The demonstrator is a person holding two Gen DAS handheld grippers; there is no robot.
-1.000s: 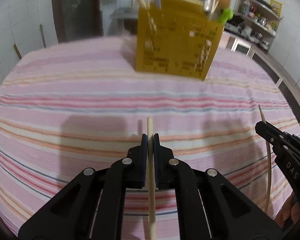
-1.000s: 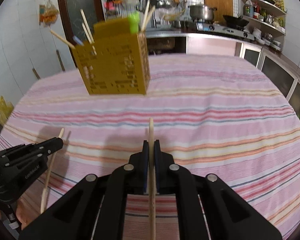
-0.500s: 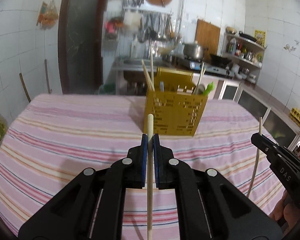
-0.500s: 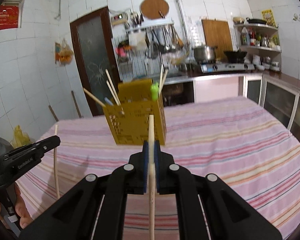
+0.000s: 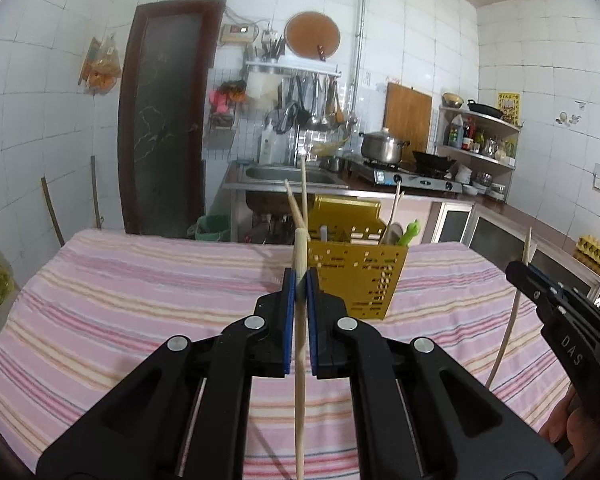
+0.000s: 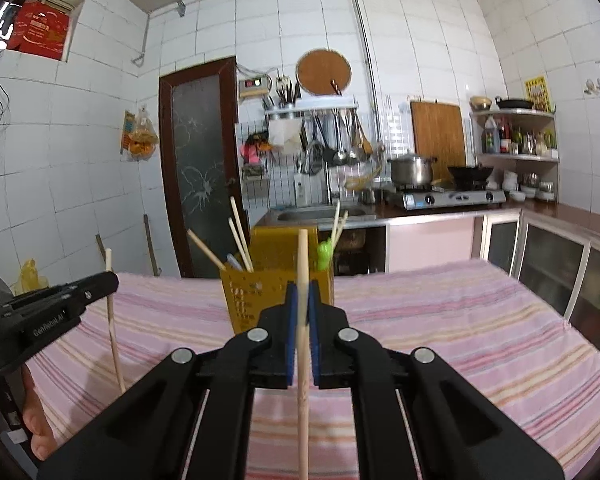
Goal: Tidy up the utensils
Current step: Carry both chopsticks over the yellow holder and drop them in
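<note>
Holding one wooden chopstick point(image 5: 300, 344) upright in the left gripper point(image 5: 300, 280), blue pads point(image 5: 286, 320) pressing against it from both sides, tip poking up above the fingers. Doing the same with the right gripper point(image 6: 302, 292), pinching a second chopstick point(image 6: 302, 352) that is standing nearly vertical between its pads point(image 6: 291, 332). Hovering both above the striped tablecloth point(image 5: 120, 300), apart from each other, each showing at the edge of the other's view: right gripper point(image 5: 518, 276) at the far right, left gripper point(image 6: 108, 282) at the far left.

Facing the yellow perforated utensil holder point(image 5: 356, 280), standing upright on the cloth ahead, near the middle of the table. Already carrying several chopsticks point(image 6: 240, 236) leaning out at its left side, a green-handled utensil point(image 6: 324, 254) at its right, and possibly a pale spoon beside that, too small to be sure. Sitting well beyond both grippers, not touching either held chopstick.

Showing a sink point(image 6: 320, 213) and a pot point(image 6: 412, 170) along the tiled back wall.
</note>
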